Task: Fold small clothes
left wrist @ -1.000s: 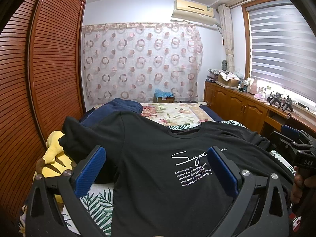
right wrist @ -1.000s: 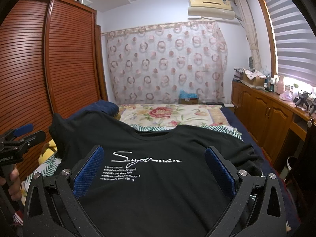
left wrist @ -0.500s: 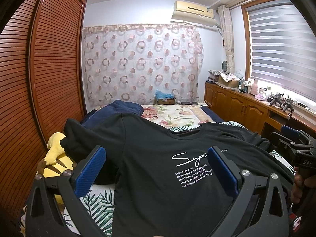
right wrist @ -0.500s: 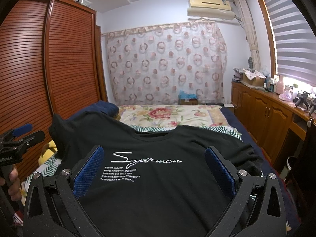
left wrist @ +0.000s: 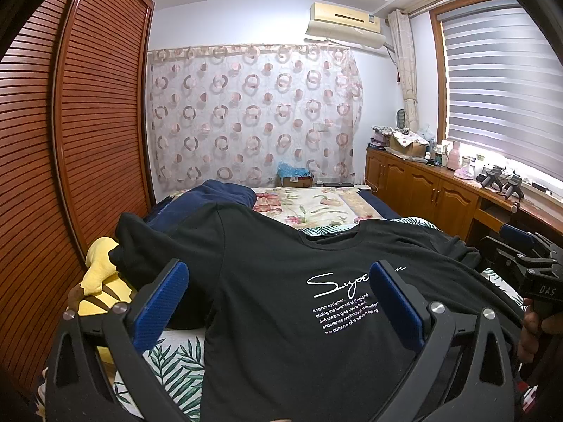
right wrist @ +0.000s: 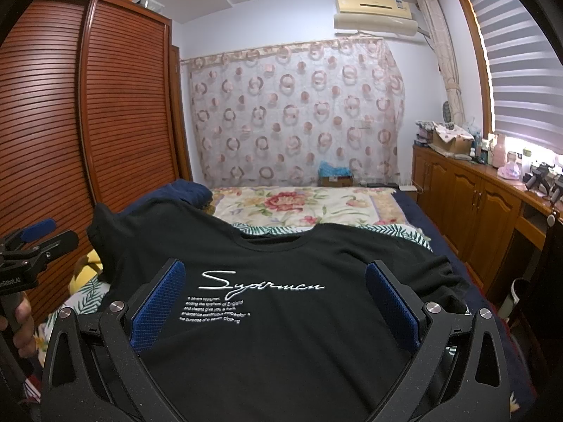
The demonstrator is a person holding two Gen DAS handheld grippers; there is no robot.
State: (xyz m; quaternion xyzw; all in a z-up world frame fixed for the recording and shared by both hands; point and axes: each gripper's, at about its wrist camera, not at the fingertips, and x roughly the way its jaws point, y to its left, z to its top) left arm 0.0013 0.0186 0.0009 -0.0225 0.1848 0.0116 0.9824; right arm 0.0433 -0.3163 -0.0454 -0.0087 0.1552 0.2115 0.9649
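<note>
1. T-shirt [left wrist: 281, 302]: black, spread face up on the bed [left wrist: 316, 207], collar toward the far end, white script and small print on the chest. It covers most of the near half of the bed.
2. Left sleeve area lies bunched at the bed's left edge, over a yellow plush toy [left wrist: 98, 274]; whether it touches the toy cannot be told.
3. Right sleeve [right wrist: 447, 281] lies crumpled at the bed's right edge.
4. Left gripper [left wrist: 278, 302]: jaws wide apart, blue pads [left wrist: 162, 302] either side of the shirt's left chest, holding nothing. It hovers above the cloth; contact cannot be told.
5. Right gripper [right wrist: 274, 299]: jaws wide apart, blue pads [right wrist: 390, 299] framing the chest print, holding nothing. Contact with the cloth cannot be told.
6. Each gripper shows in the other's view at the frame edge, with part of a hand [right wrist: 21, 320] on its handle.
7. Leaf-print sheet [left wrist: 176, 358] shows under the shirt at the near left corner of the bed; a floral cover [right wrist: 302, 207] lies on the far half.
8. Navy fabric [left wrist: 211, 197] is heaped at the far left edge, just beyond the shirt's shoulder.
9. Wardrobe [left wrist: 88, 123] with slatted doors stands along the bed's left side; wooden cabinets [right wrist: 475, 197] run along the right under the window.
</note>
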